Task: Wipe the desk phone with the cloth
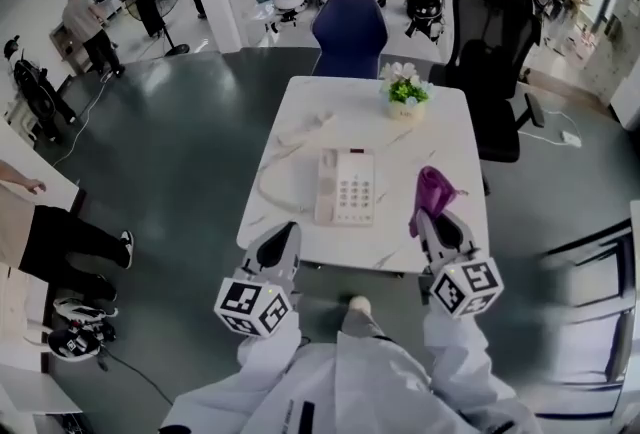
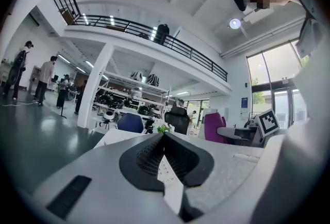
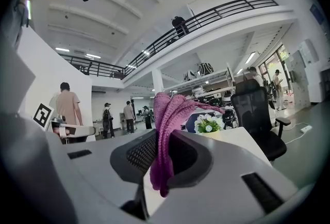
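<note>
- Cloth (image 1: 432, 190): purple knit, soft and light. It hangs limp and bunched, so it will likely fold and drag rather than push. Gripping it by one end, as now, leaves a loose tail to wipe with.
- Desk phone (image 1: 346, 186): white, hard plastic, flat on the white surface (image 1: 300, 122) near its middle, with the handset on its left side and a cord curling off left. It probably slides under a firm wipe and may need steadying at an edge.
- Right tongs (image 1: 440, 227): clamped on the cloth, which stands up past the tips, just right of the phone and above the surface's near edge.
- Left tongs (image 1: 275, 247): drawn together to a thin slit, holding nothing, at the near edge, left of the phone.
</note>
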Tool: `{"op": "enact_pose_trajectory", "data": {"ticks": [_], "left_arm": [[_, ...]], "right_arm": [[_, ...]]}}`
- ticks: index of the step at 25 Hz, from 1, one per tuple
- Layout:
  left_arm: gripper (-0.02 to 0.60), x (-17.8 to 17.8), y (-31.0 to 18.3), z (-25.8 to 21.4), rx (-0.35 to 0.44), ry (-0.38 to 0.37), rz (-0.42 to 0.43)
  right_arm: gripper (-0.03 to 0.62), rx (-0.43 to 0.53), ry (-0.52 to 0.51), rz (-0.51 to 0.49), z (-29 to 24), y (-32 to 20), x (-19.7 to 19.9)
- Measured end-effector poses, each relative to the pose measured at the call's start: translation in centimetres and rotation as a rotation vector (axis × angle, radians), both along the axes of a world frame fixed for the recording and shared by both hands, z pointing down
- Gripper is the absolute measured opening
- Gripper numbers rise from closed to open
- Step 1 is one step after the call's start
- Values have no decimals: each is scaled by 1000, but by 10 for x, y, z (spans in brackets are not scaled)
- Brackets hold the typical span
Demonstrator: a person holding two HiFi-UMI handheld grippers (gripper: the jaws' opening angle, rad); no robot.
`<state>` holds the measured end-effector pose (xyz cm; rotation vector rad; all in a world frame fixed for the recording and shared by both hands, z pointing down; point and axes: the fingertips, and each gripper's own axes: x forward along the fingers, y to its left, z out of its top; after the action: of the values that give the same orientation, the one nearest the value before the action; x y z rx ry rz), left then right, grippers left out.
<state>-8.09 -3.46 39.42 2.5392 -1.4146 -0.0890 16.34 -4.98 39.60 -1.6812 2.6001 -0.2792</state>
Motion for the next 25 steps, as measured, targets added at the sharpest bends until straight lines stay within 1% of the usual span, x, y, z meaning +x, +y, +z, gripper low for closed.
{"op": "enact_pose_trajectory", "data": {"ticks": [9, 13, 20, 25], "left_arm": [[-3, 16, -62, 6, -28, -8, -28], [-3, 20, -85, 11, -26, -7, -47], [-2, 19, -112, 21, -46, -6, -80], [-3, 14, -122, 34, -76, -4, -104]], "right_arm": [[38, -21, -2, -29, 6, -71, 16], [38, -22, -3, -50, 10, -98, 18], [38, -29, 41, -149, 23, -129, 7], [38, -53, 64, -167, 38, -146, 5]]}}
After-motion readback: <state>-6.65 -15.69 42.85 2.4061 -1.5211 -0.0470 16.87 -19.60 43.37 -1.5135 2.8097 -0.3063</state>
